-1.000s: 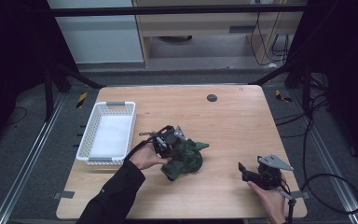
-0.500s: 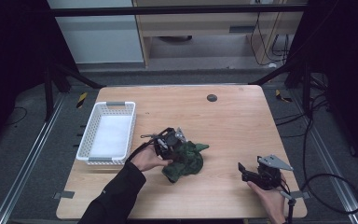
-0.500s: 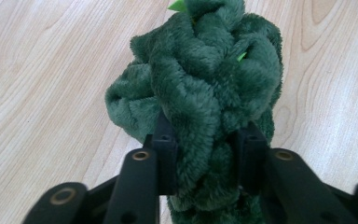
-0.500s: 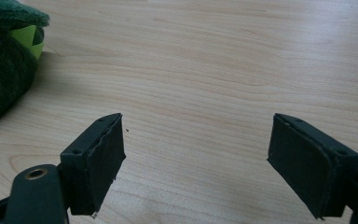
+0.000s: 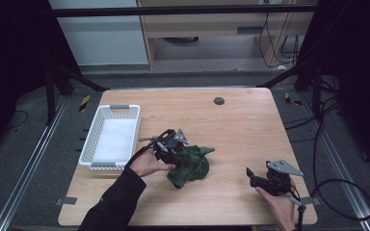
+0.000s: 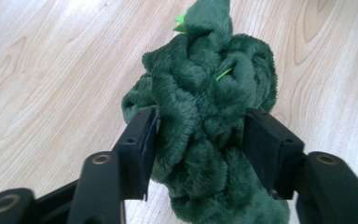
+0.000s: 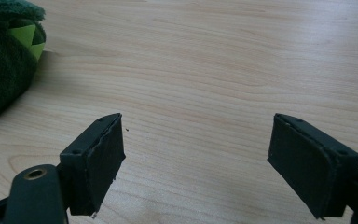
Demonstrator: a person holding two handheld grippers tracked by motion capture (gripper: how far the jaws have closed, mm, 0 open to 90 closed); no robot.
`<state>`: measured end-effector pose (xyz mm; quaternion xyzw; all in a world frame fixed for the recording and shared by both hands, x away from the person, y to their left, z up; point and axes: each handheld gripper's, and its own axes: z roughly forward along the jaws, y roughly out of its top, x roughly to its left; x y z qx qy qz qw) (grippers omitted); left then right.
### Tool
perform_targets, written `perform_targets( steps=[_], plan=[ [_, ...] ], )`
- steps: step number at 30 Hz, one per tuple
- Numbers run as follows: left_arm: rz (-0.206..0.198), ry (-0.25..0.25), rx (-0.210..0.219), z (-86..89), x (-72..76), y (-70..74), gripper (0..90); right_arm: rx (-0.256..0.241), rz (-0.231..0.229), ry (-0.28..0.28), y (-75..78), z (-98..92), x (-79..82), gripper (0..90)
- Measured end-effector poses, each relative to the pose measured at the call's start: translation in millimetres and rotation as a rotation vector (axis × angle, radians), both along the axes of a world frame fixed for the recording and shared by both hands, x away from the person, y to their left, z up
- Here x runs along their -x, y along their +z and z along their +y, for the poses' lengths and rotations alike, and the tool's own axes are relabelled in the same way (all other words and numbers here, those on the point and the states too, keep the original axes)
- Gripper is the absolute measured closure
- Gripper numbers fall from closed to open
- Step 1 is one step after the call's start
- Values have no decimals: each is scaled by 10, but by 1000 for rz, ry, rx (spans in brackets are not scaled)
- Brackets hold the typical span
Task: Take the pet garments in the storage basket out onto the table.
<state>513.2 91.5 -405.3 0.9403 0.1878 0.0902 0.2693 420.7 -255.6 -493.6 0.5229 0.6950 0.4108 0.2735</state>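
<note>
A dark green plush toy (image 5: 191,166) with bright green tags lies bunched near the middle of the wooden table (image 5: 243,130). My left gripper (image 5: 177,155) comes at it from the left and is shut on it. In the left gripper view both jaws press into the sides of the plush toy (image 6: 205,93). My right gripper (image 5: 250,177) rests low at the front right of the table, open, with nothing between its jaws. In the right gripper view my right gripper (image 7: 196,140) has bare wood ahead of it, and the plush toy (image 7: 2,65) sits at the far left.
A white slotted basket (image 5: 93,139) stands at the table's left side, beside the left hand. A small black disc (image 5: 218,101) lies near the far edge. Dark frame posts and cables surround the table.
</note>
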Motion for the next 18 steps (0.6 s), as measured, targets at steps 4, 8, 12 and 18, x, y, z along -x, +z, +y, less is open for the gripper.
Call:
perform_targets(
  steps=[4, 8, 12, 18],
  plan=[
    [-7, 8, 18, 41, 21, 33, 401, 4, -2, -1, -3, 0, -2, 179],
    [-19, 16, 39, 77, 45, 63, 357, 0, 0, -1, 0, 1, 0, 178],
    [-25, 22, 70, 121, 78, 98, 329, 0, 0, -1, -1, -2, 0, 178],
    [-58, 46, 124, 233, 163, 127, 275, -1, 0, -3, -1, -4, 2, 177]
  ],
)
